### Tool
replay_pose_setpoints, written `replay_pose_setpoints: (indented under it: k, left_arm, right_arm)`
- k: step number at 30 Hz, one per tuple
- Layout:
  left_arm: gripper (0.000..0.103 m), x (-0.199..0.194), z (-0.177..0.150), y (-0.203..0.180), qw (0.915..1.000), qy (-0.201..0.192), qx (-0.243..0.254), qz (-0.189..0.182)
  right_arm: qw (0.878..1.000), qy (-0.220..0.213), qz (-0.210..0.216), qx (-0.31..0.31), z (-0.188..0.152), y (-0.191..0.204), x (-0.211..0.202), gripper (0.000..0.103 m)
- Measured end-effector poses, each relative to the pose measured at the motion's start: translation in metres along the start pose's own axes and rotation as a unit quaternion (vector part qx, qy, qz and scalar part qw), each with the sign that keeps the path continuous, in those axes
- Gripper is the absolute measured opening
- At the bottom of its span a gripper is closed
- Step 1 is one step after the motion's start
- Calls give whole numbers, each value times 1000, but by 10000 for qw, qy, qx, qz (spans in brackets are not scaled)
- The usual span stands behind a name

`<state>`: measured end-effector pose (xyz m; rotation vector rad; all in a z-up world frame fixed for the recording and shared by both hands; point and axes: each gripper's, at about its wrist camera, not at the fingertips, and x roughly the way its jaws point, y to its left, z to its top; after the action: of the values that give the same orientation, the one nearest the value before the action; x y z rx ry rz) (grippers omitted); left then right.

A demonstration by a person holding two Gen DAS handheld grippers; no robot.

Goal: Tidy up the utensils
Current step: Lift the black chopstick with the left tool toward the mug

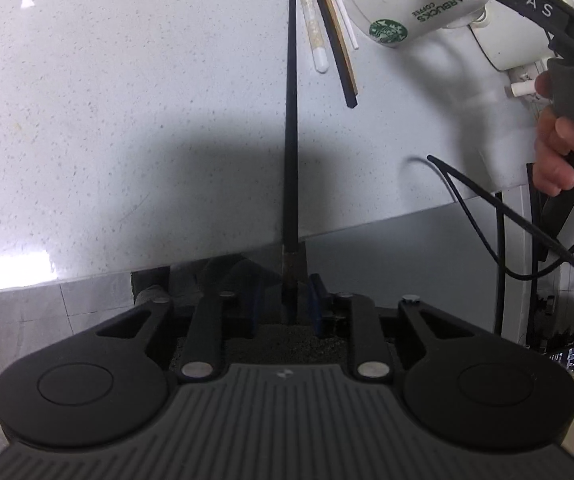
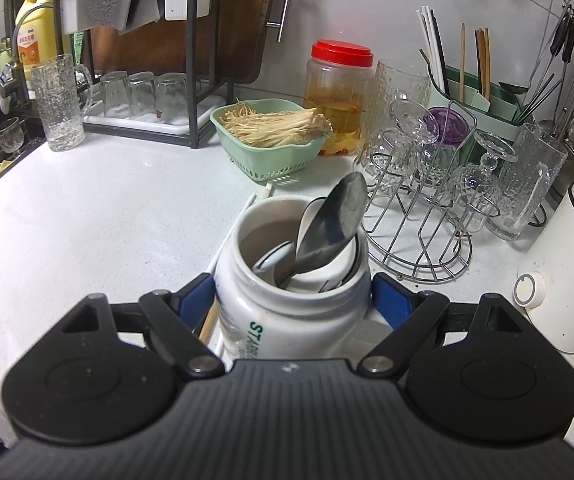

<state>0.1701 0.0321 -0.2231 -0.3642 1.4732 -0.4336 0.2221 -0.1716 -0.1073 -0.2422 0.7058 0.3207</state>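
Across the left wrist view, first a pale speckled table (image 1: 107, 120), bare on the left side. At centre, the left hand-held gripper (image 1: 287, 308) with its blue pads apart, one on either side of a black chopstick (image 1: 291, 140) and not pressing on it. Lying flat on the table and running straight away from the jaws, thick end just over the near edge. Further right, a loose bundle of chopsticks (image 1: 327, 40) (white, black and tan) beside a white mug (image 1: 391, 12) with a green logo. At the far right, the right hand (image 1: 555, 152) wrapped round a black handle. Across the right wrist view, a ribbed glass (image 2: 57, 104) on the left, then a green basket (image 2: 267, 160) of pale mushrooms and a jar with a red lid (image 2: 339, 96). In the foreground, the right hand-held gripper (image 2: 293, 300) clamped on the mug, pads against both sides, with a metal spoon (image 2: 335, 220) and other spoons standing inside. To the right, a wire rack (image 2: 419, 240) of upturned glasses, a green utensil holder (image 2: 499, 112) with chopsticks upright in it, and a white appliance (image 2: 567, 260).
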Motion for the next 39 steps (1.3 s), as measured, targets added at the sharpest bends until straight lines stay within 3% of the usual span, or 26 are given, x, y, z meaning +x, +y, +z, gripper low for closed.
replay_pose_setpoints:
  k: [2,3,10,20,35,39]
  left_arm:
    - [9,-2,2,-2,9999,-49,75,67]
    - [8,-3,3,-5,9998,-84,131,129]
    - [8,-35,11,-32,9942,-575,734,532]
    - [7,-112,42,-50,9849,-1141,1043,782]
    - [7,-183,86,-89,9695,-1306,1666,1233]
    - [7,-198,98,-106,9615,-1341,1918,1442]
  right_arm:
    - [10000,0,-1,0,0,0,0,88]
    - [10000,-5,-1,-2,0,0,0,88]
    - [10000,-21,4,14,0,0,0,88]
    - [10000,-41,7,16,-1,0,0,88]
    - [9997,-117,173,-129,-1,-3,1,88]
    - [9995,-124,234,-195,0,-4,3,88]
